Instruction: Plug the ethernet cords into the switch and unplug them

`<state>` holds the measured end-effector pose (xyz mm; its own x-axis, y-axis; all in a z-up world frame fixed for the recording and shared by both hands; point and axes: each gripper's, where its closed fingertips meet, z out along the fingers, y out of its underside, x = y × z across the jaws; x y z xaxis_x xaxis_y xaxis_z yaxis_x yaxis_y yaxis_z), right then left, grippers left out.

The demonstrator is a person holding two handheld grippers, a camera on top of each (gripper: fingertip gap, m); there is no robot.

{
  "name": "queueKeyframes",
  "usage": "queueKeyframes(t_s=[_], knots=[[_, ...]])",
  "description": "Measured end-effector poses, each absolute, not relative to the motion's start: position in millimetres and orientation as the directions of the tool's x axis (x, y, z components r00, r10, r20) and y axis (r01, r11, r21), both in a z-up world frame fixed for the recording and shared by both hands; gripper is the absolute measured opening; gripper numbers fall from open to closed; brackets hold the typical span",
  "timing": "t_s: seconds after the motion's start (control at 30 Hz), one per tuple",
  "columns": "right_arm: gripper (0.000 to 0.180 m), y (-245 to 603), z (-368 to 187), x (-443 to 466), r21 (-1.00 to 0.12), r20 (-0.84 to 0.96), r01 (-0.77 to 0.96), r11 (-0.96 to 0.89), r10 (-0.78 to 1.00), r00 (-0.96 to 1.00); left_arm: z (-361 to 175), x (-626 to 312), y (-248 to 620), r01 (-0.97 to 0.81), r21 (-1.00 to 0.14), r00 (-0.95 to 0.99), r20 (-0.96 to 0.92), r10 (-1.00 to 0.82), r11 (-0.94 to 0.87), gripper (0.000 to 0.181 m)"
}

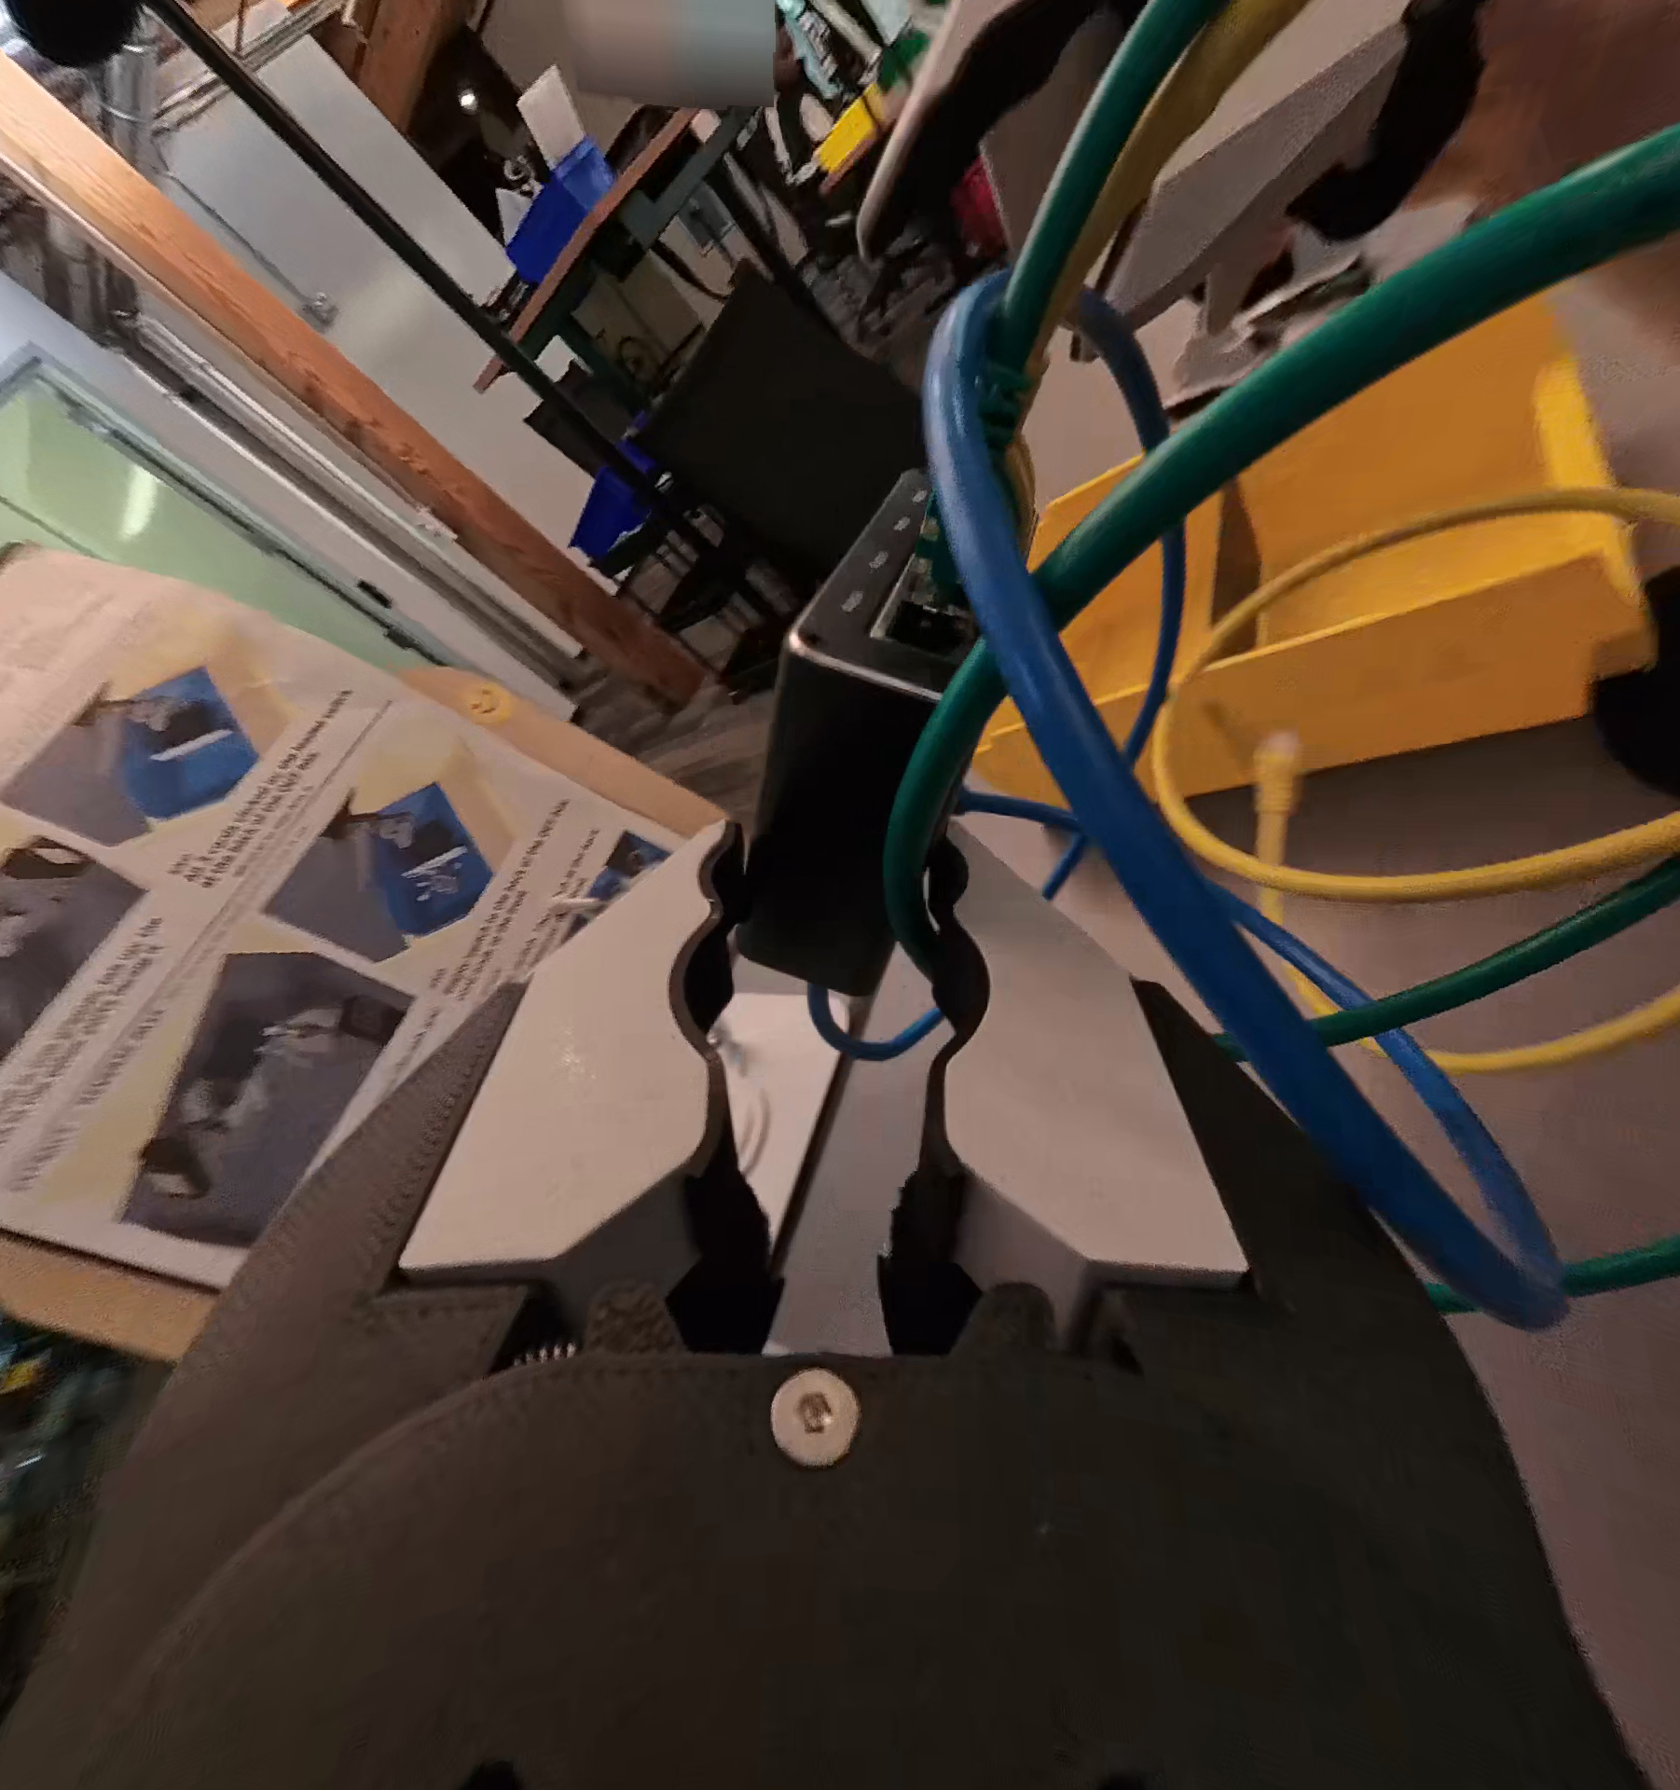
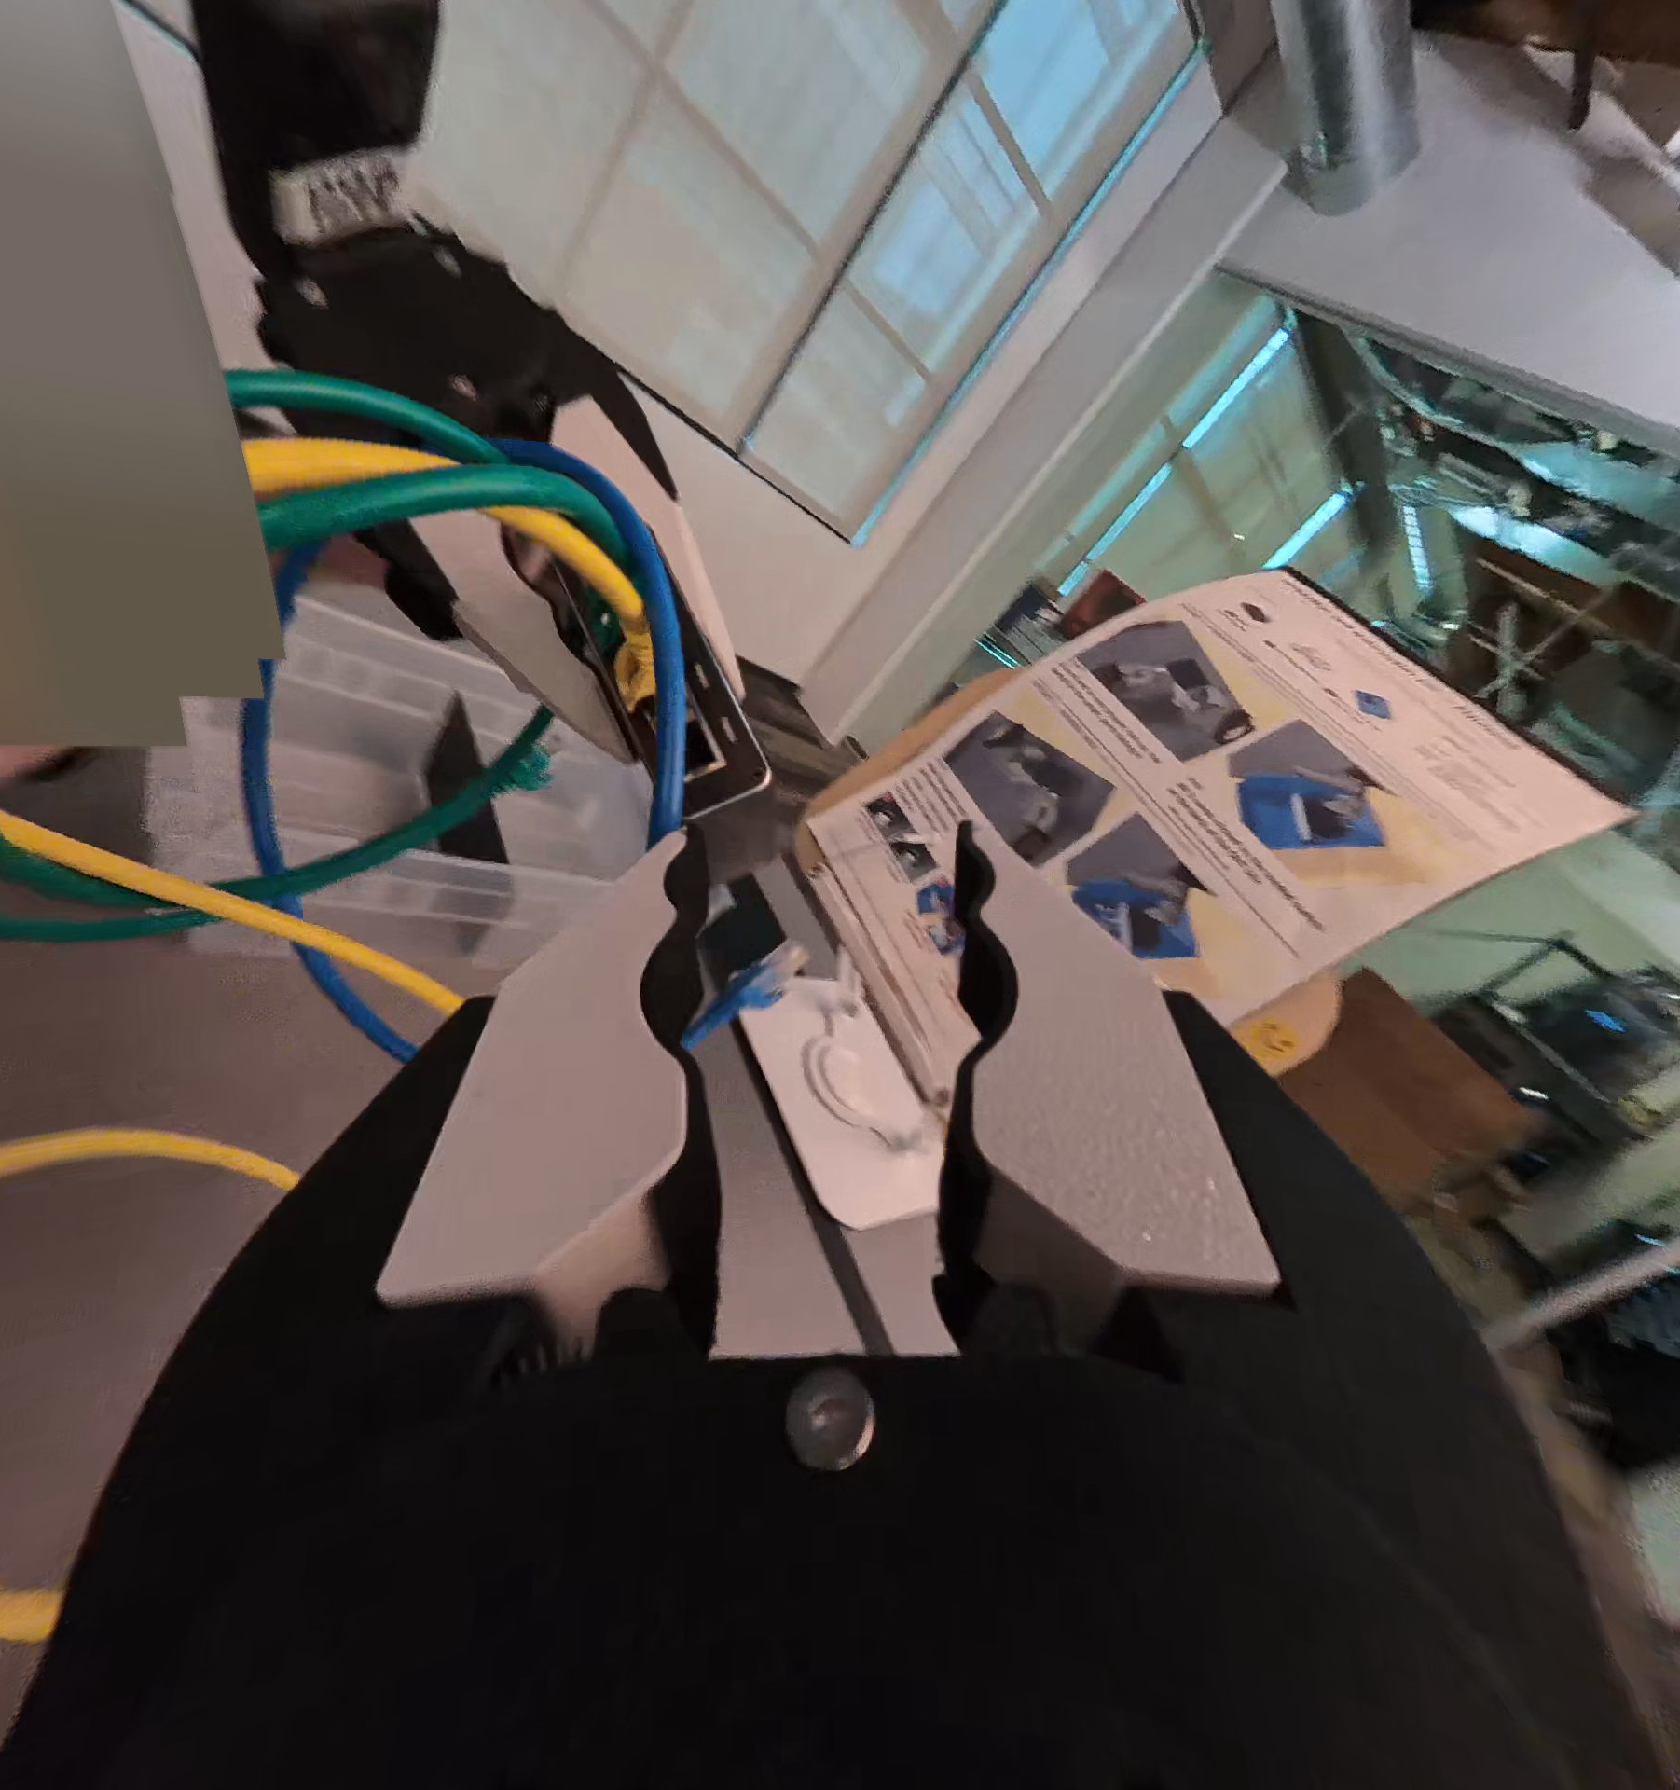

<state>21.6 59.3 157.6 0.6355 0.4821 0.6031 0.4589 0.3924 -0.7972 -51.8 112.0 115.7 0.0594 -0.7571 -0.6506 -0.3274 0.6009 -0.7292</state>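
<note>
- The room is a workshop: large paned windows (image 2: 817,223), a wooden beam (image 1: 265,320), and shelving with blue bins (image 1: 565,208) at the back.
- The grey desk (image 1: 1543,1017) carries a yellow tray (image 1: 1398,620) and, at its edge, a printed instruction sheet (image 1: 236,872) with photos.
- The left tongs (image 1: 841,891) are closed around the near end of the black switch (image 1: 841,775), which is held up off the desk with its port side turned towards the cords.
- The right tongs (image 2: 822,872) are parted, nothing gripped; a loose blue plug (image 2: 759,978) lies between the fingers without visible contact.
- 3 cord colours loop around the switch: blue cord (image 1: 1107,823), green cord (image 1: 1301,407), yellow cord (image 1: 1398,877).
- One yellow plug (image 1: 1277,775) hangs free, near the tray.
</note>
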Motion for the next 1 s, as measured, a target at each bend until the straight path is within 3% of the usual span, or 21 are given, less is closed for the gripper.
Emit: queueKeyframes(t_s=[0.13,0.4,0.57,0.73,0.8,1.0], knots=[[0.050,61,171,47,-0.906,0.398,0.206,0.370,0.583,0.708,119,-43,105,-0.243,-0.838,0.021,-0.508,-0.861,0.489,0.036],[0.057,57,160,36,-0.962,0.238,0.033,0.272,0.770,0.592,129,-25,67,-0.106,-0.987,-0.256,-0.089,-0.963,0.119,0.035],[0.054,70,172,70,-0.904,0.373,0.161,0.395,0.550,0.747,138,-24,60,-0.084,-0.987,-0.365,0.156,-0.918,-0.134,0.031],[0.046,37,182,51,-0.681,0.702,0.483,0.550,0.303,0.645,136,-25,71,-0.130,-0.912,-0.425,0.406,-0.809,-0.390,0.031],[0.044,40,163,29,-0.627,0.773,0.574,0.527,0.325,0.545,125,-19,73,-0.175,-0.892,-0.419,0.450,-0.789,-0.416,0.031],[0.048,64,129,9,-0.706,0.705,0.567,0.424,0.496,0.507,108,-9,96,-0.173,-0.822,-0.355,0.566,-0.744,-0.543,0.031]])
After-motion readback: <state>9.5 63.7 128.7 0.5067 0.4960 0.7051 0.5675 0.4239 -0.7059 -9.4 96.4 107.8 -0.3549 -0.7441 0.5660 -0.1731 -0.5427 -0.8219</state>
